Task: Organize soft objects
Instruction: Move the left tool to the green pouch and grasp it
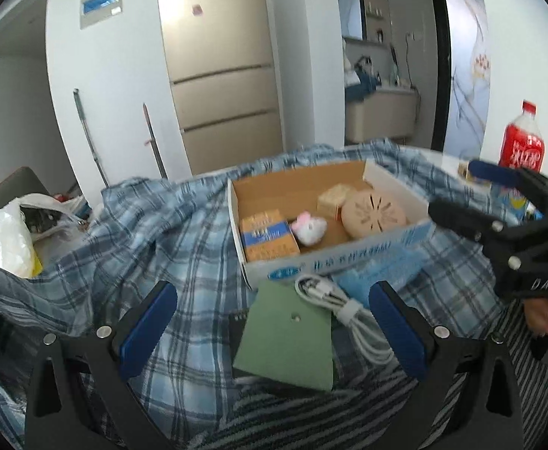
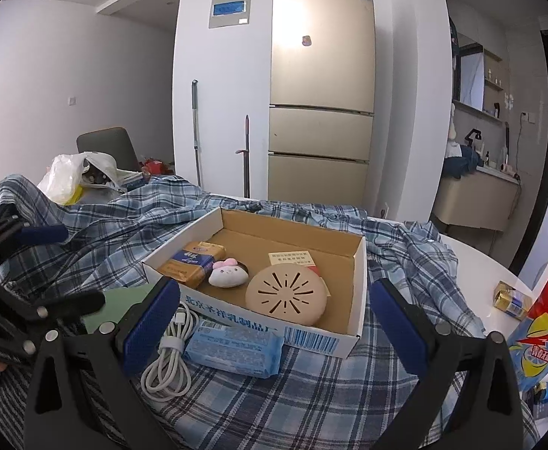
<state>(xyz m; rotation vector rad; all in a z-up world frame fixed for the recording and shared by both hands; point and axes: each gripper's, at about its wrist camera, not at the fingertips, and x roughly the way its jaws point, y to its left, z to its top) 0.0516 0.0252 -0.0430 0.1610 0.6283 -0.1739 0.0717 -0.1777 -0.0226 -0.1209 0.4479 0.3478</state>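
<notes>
A white cardboard box (image 2: 313,332) (image 1: 386,178) lies on a blue plaid cloth (image 2: 274,405) (image 1: 168,232). Inside it are a small white plush toy with a pink bow (image 2: 227,273) (image 1: 308,228), an orange packet (image 2: 193,262) (image 1: 268,238), a round beige disc (image 2: 287,294) (image 1: 373,212) and a small carton (image 2: 292,258). In front of the box lie a blue tissue pack (image 2: 234,347) (image 1: 382,272), a coiled white cable (image 2: 168,360) (image 1: 343,311) and a green card (image 1: 287,337) (image 2: 123,300). My left gripper (image 1: 272,328) is open over the card and cable. My right gripper (image 2: 270,322) is open over the tissue pack and the box's front wall.
A red iced-tea bottle (image 2: 547,311) (image 1: 521,142) and small drink cartons (image 2: 510,299) stand on the white table at the right. A white plastic bag (image 2: 67,178) (image 1: 7,240) lies at the left. A refrigerator (image 2: 320,93) stands behind.
</notes>
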